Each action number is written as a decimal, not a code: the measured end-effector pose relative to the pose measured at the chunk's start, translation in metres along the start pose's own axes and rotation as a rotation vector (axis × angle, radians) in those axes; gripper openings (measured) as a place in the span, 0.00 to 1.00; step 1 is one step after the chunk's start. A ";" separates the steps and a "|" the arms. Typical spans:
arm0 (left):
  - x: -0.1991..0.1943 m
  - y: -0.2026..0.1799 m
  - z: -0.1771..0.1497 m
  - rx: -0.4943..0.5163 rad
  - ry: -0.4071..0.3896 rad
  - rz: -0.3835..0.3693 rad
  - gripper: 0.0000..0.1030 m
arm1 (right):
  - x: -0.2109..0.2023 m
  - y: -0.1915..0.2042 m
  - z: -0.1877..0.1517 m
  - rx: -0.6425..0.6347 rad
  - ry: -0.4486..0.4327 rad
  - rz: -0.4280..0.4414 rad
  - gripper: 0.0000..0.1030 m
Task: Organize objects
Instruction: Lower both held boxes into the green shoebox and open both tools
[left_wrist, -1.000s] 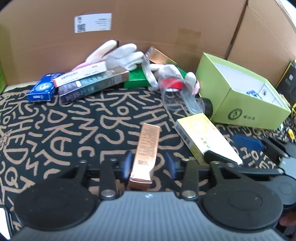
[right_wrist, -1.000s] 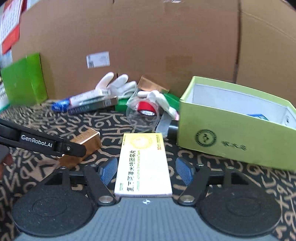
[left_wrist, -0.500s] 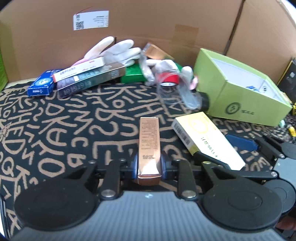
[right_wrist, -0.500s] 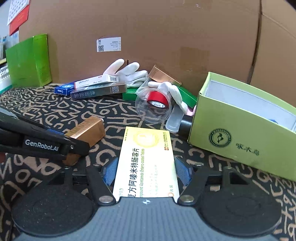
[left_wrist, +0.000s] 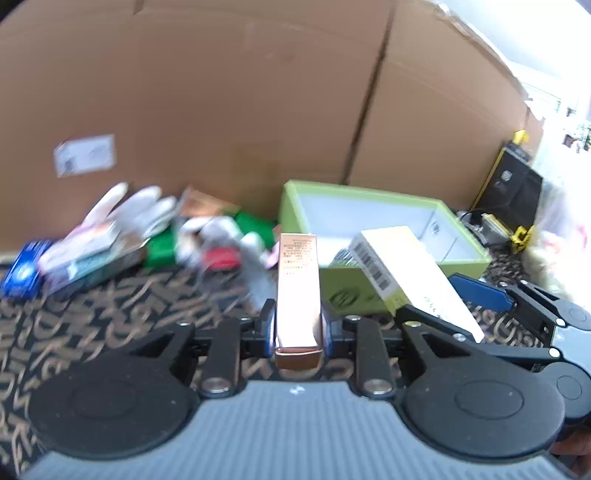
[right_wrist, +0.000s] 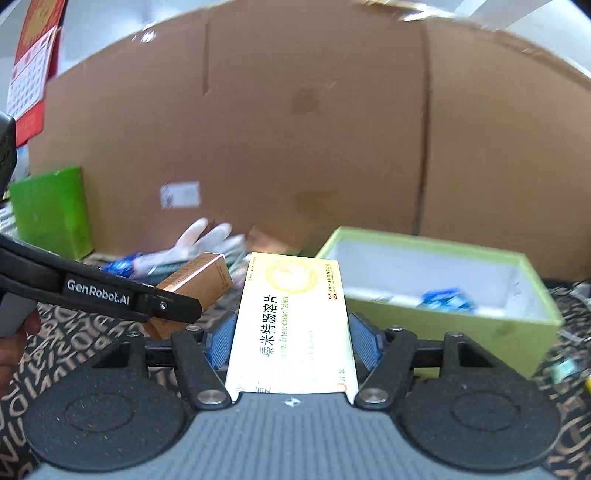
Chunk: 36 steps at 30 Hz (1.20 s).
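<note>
copper carton (left_wrist: 297, 291), yellow-white tablet box (right_wrist: 291, 317), lime-green box (right_wrist: 480, 325).

A tall cardboard wall (left_wrist: 221, 92) stood well ahead of the left fingers (left_wrist: 266, 325), blurred. A white label (left_wrist: 84, 154) was stuck on it, ahead and to the left of them. Below the fingers lay a black cloth (left_wrist: 110, 306) with tan letter shapes. Far to their right, near the wall's end, stood a black case with yellow corners (left_wrist: 509, 188). High up and to the left of the right fingers (right_wrist: 221, 339) hung a red printed sheet (right_wrist: 33, 70).
</note>
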<state>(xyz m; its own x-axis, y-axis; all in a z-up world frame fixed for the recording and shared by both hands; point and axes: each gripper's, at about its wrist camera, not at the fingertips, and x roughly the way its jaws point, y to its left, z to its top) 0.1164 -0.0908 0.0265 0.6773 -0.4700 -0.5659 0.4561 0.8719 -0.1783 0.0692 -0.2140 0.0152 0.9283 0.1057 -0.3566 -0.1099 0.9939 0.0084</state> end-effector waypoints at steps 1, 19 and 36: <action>0.004 -0.005 0.007 0.005 -0.004 -0.010 0.22 | -0.002 -0.007 0.003 0.002 -0.011 -0.019 0.68; 0.157 -0.052 0.077 0.012 0.080 -0.037 0.23 | 0.074 -0.147 0.032 -0.005 0.022 -0.393 0.68; 0.136 -0.056 0.068 0.057 -0.053 0.004 1.00 | 0.099 -0.162 0.008 -0.016 0.088 -0.345 0.82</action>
<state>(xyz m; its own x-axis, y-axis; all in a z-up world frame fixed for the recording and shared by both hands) 0.2226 -0.2130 0.0142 0.7078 -0.4747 -0.5231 0.4847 0.8651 -0.1291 0.1815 -0.3640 -0.0135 0.8776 -0.2400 -0.4150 0.1988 0.9699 -0.1407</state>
